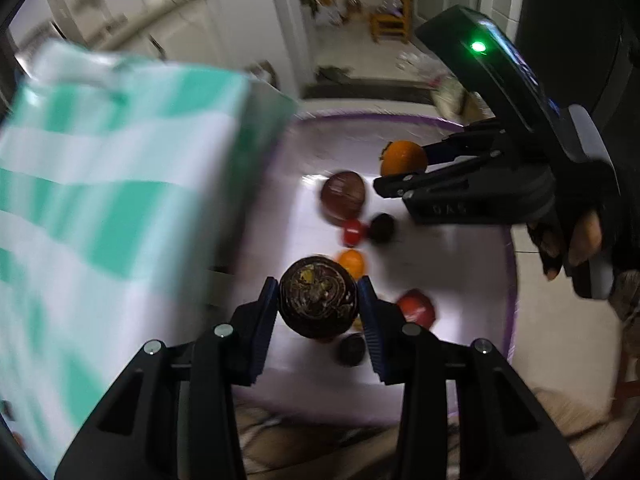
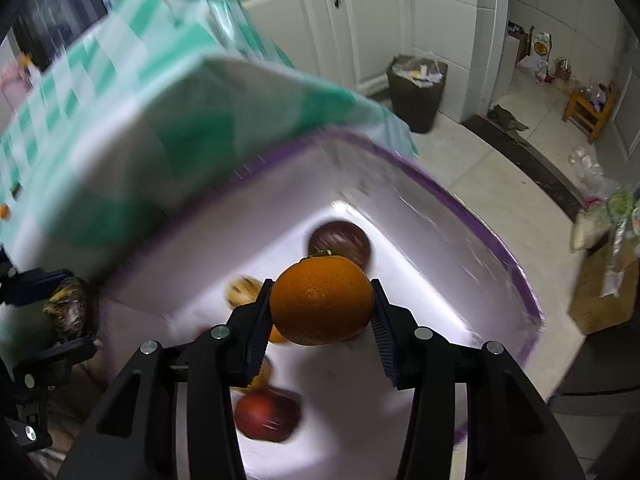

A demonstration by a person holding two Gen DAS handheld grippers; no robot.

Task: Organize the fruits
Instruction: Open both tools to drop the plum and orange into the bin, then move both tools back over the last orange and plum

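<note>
Both grippers hung over a white bin with a purple rim, each carrying a fruit.

The left gripper pinched a dark, rough-skinned round fruit between its 2 blue-padded fingers, held in the air above the bin's near side. The right gripper pinched an orange the same way, held above the bin's middle. In the left wrist view the right gripper reached in from the right edge, gripped by a gloved hand, with the orange at its tips.

A table draped in a green-and-white checked cloth overhung the bin's left side, its corner close above the rim. That left the bin's right and far sides open to the tiled floor.

On the bin's floor the left wrist view showed about 7 loose fruits, blurred: 1 large brown-red round fruit, 1 small red fruit, 2 small dark ones, 1 small orange one, 1 red apple-like fruit, and a yellow sliver beside it, mostly hidden by the held fruit.

Beyond the bin stood 1 dark waste bin against white cabinets, and 1 small wooden stool farther right.
</note>
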